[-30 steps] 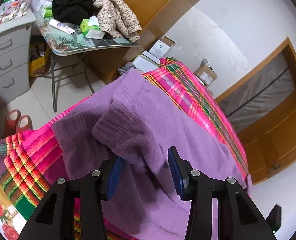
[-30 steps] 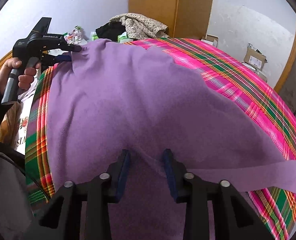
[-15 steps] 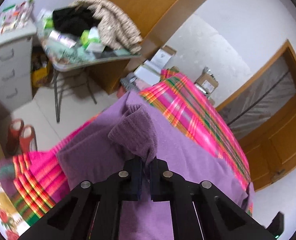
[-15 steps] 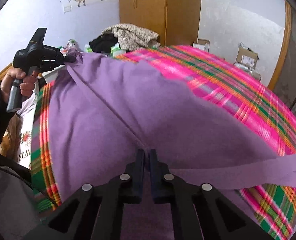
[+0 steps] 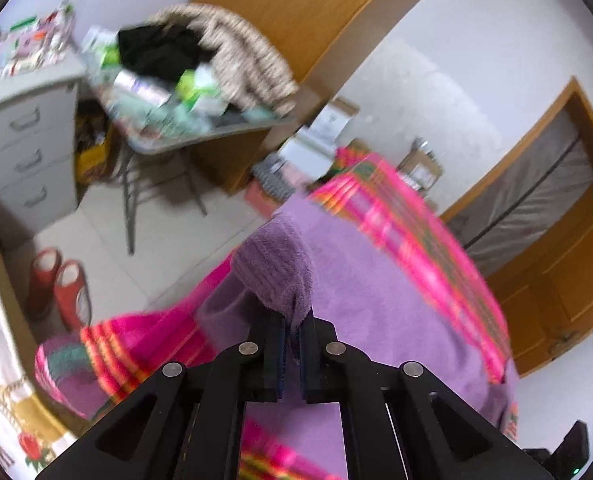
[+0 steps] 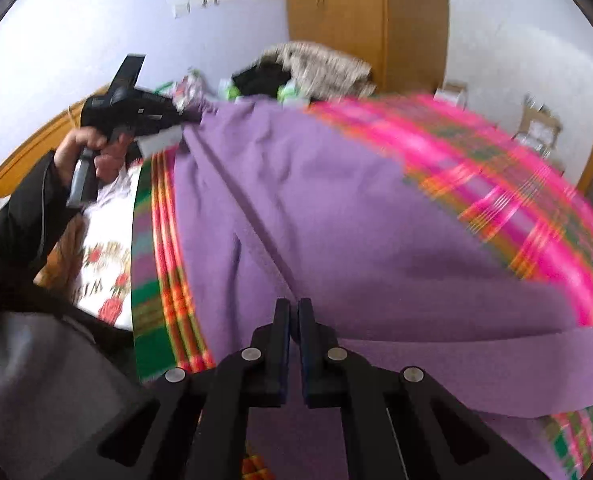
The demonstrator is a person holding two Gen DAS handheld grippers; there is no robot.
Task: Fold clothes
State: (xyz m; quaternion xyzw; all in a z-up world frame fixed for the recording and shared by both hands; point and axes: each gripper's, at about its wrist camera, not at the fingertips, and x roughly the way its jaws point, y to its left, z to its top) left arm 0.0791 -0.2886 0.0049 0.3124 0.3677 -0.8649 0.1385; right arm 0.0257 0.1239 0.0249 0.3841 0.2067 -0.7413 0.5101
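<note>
Step in hand: both grippers have pinched the purple garment (image 6: 336, 208) and the fold lift looks to be starting (my reading from the taut ridge of cloth running between the two grips).

Garment: it lies spread over the plaid bedspread (image 6: 496, 184), covering most of the bed's near side; a loose purple band trails off toward the bedspread's right edge in the right wrist view.

Left gripper (image 5: 292, 332): jaws have just been closing and now stand clenched, with a ribbed cuff (image 5: 274, 268) of the garment caught between them. The cuff bunches up above the pads and stands clear of the bedspread.

Right gripper (image 6: 294, 320): jaws have just been closing too, now pressed together on a fold of the garment at its near edge. Only a thin seam of cloth shows between the pads.

Left hand (image 6: 96, 152): seen from the right wrist view, it grips the left tool's handle at the bedspread's far left corner, sleeve dark.

Next move calls for: carrying both pinched edges together across the garment toward its far side, kept level so the cloth folds flat over the bedspread.

Risk: the cuff is thick and only partly caught (it could slip if pulled hard).

Blur: both views are smeared, so fine detail at the pads is uncertain.
</note>
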